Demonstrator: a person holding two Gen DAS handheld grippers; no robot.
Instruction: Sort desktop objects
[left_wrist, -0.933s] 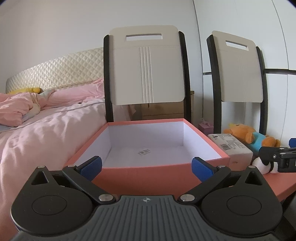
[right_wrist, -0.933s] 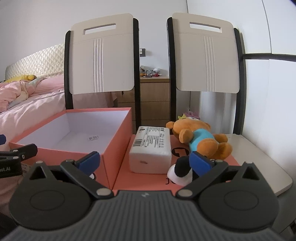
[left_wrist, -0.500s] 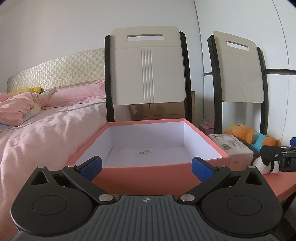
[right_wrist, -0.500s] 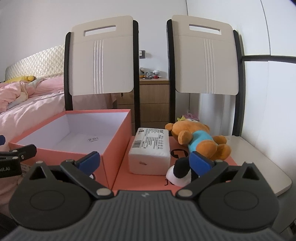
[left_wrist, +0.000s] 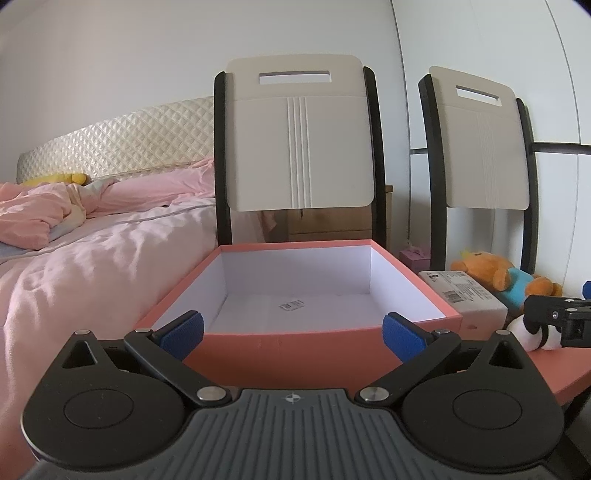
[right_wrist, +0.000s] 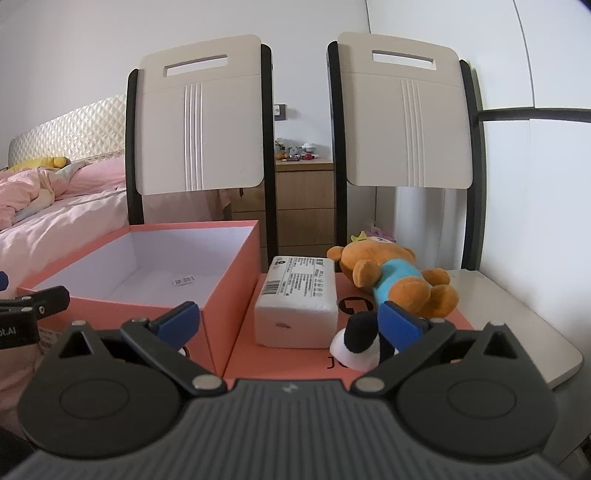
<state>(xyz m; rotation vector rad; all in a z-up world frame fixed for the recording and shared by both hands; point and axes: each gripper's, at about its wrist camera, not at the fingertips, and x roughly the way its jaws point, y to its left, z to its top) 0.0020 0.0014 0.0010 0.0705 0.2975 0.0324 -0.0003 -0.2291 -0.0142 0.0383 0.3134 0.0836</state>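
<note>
So, your coral box stands empty at left. Beside it on the desk lie a white tissue pack, an orange plush bear and a small black-and-white toy. Both the right hand-held gripper and left hand-held gripper are spread, holding nothing. Straddle the pack squarely. A pink bed and two chairs lie beyond.

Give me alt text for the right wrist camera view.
The right gripper hangs open over a white packet, a black-and-white plush and an orange teddy bear on a coral lid, beside an open coral box.
</note>
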